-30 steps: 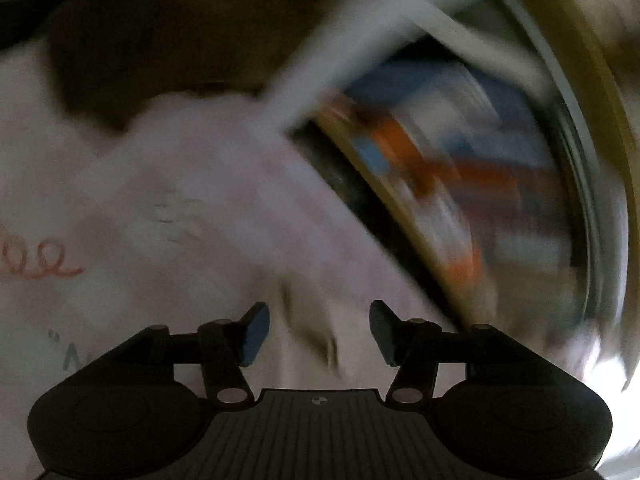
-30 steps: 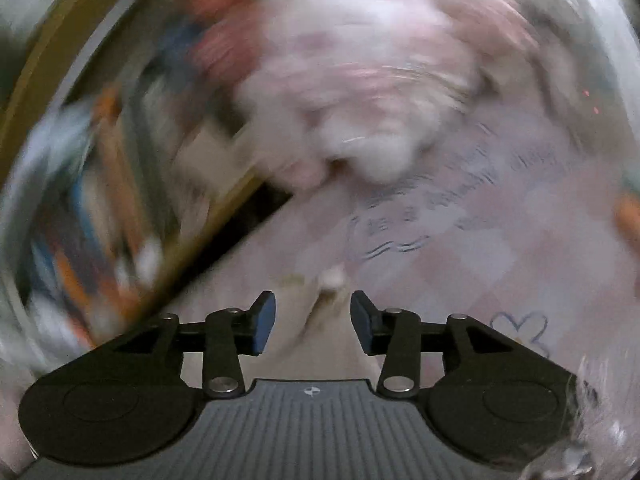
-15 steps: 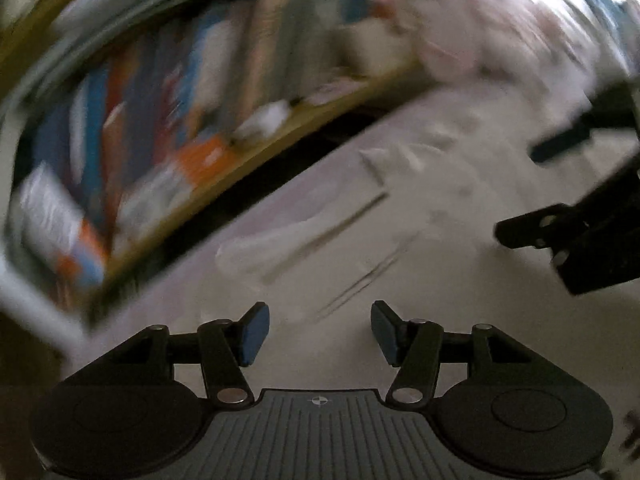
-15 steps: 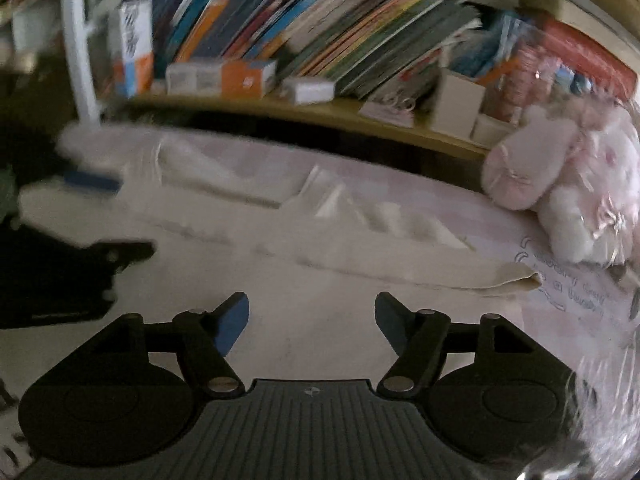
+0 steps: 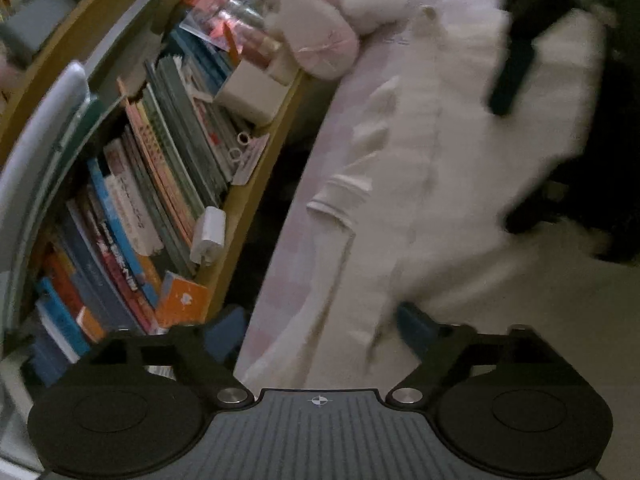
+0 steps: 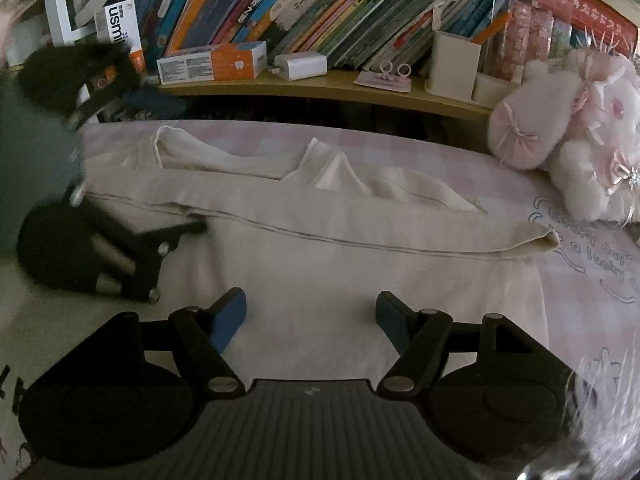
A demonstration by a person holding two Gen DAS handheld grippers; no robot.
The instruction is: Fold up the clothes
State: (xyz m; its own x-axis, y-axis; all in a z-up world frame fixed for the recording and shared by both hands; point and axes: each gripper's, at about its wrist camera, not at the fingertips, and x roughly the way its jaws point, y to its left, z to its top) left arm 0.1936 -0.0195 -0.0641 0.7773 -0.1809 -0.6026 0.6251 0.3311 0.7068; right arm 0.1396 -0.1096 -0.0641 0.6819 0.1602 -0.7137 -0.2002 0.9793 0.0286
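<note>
A cream long-sleeved garment (image 6: 320, 232) lies spread on the pink checked bed sheet (image 6: 580, 264), one sleeve folded along its far edge. My right gripper (image 6: 311, 318) is open and empty, low over the garment's near part. My left gripper (image 5: 320, 330) is open and empty over the garment's edge (image 5: 420, 184) near the bed side; it also shows at the left in the right wrist view (image 6: 120, 252). The right gripper shows blurred at the top right of the left wrist view (image 5: 516, 64).
A wooden shelf (image 6: 320, 84) packed with books (image 6: 320, 4) runs along the bed's far side, with a gap between them. A pink plush toy (image 6: 568, 128) sits on the bed by the garment's right end. Small boxes (image 6: 212, 62) stand on the shelf.
Both grippers swung round fast and now face the garment and shelf. Both have opened wider. The left gripper has come down onto the garment's left part.
</note>
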